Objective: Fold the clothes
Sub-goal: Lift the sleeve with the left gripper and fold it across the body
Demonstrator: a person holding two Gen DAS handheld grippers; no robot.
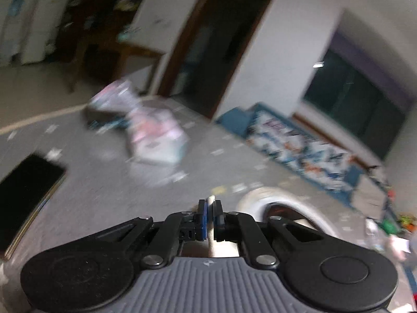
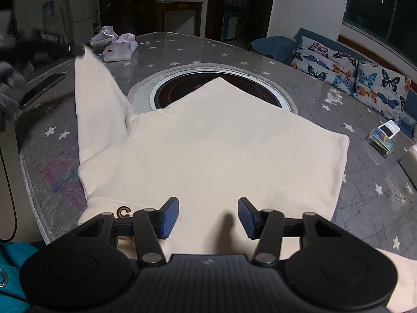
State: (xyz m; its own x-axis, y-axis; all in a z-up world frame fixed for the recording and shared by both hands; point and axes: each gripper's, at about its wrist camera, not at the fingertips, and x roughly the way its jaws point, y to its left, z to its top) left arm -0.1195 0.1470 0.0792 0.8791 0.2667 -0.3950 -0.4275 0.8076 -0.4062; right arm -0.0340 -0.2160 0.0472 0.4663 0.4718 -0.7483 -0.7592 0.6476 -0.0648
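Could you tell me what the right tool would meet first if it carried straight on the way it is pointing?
Most likely the cream garment lying on the table: the right tool, fingers apart, points down at the cloth just ahead, though depth is unclear.

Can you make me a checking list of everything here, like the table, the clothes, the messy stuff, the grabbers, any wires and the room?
Surface: round grey table with white stars and a round cooktop set in the middle.
Job's things: cream garment spread flat, one sleeve lifted at the left.
Clutter: phone, tissue pack, small clear box.
Grippers: left gripper shut on a cream strip of cloth; right gripper open over the garment's near edge, fingers apart.
Cables: dark cord at the left edge.
Surroundings: butterfly cushions, dark window, doorway.
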